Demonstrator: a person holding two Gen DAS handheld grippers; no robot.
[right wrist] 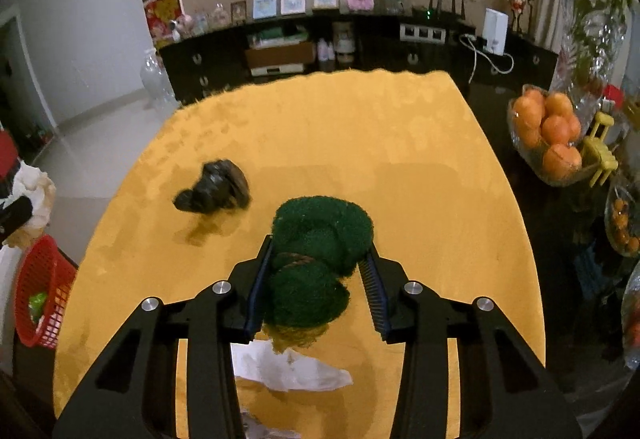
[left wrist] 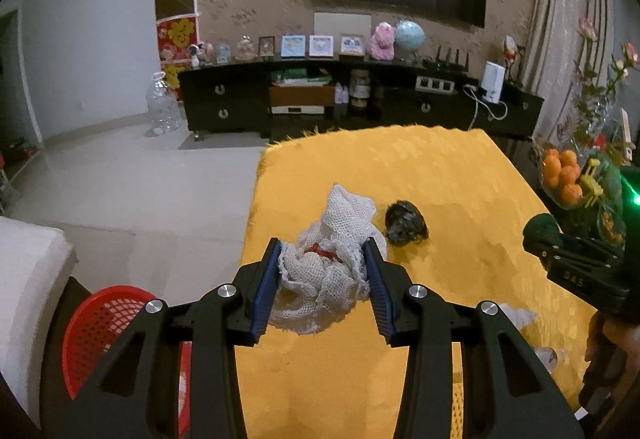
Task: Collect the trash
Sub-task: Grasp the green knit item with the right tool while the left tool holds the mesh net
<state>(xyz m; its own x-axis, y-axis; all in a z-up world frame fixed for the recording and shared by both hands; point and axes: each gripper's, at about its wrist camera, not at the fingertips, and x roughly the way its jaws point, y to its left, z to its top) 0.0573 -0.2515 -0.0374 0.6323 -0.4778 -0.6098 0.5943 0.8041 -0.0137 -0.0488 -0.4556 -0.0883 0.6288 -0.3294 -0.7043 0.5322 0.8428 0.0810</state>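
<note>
Left wrist: left claw [left wrist: 325, 271] clamps crumpled white mesh netting [left wrist: 332, 267]; right claw [right wrist: 318, 275] clamps fuzzy green scrubber wad [right wrist: 320, 239]; crinkled black lump [right wrist: 214, 185] on yellow surface [right wrist: 360, 143].

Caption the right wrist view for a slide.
Right gripper clamps a green scrubber above the yellow table.

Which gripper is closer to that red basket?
Left. The left gripper, holding white netting, is just beside the red basket; the right gripper is farther across the table.

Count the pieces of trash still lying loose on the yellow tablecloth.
2 clearly: a black crumpled wad mid-cloth, and white paper at the near edge beneath the right gripper. More scraps may be hidden behind the gripper bodies.
</note>
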